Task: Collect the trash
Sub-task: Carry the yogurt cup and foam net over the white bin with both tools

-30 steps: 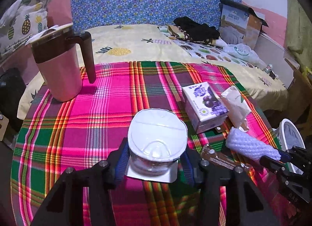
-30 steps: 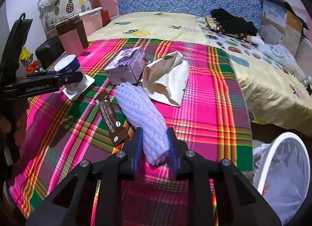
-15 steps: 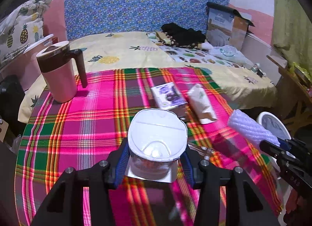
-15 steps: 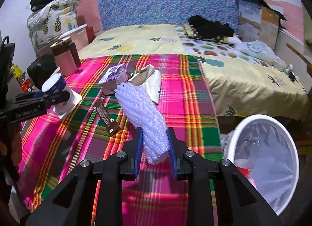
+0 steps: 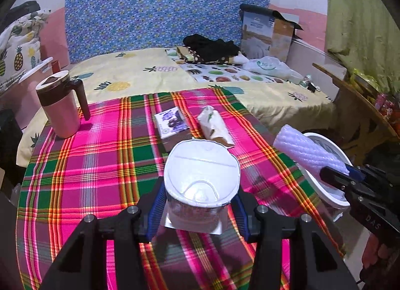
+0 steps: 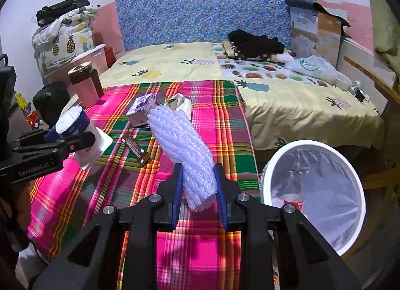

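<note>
My left gripper is shut on a white plastic cup with its peeled foil lid hanging below, held above the plaid tablecloth. The same cup shows at the left of the right wrist view. My right gripper is shut on a white foam net sleeve, lifted over the table's right part; the sleeve also appears at the right of the left wrist view. A white bin lined with a clear bag stands on the floor to the right, some trash inside.
On the cloth lie a purple-printed carton, a cream paper pouch and a brown wrapper. A pink jug with a brown lid stands far left. A bed with clothes, a bag and a cardboard box lies behind.
Both grippers have risen and pulled back from the table with their loads. The bin has come further into view on the right, and the items on the cloth look smaller.
</note>
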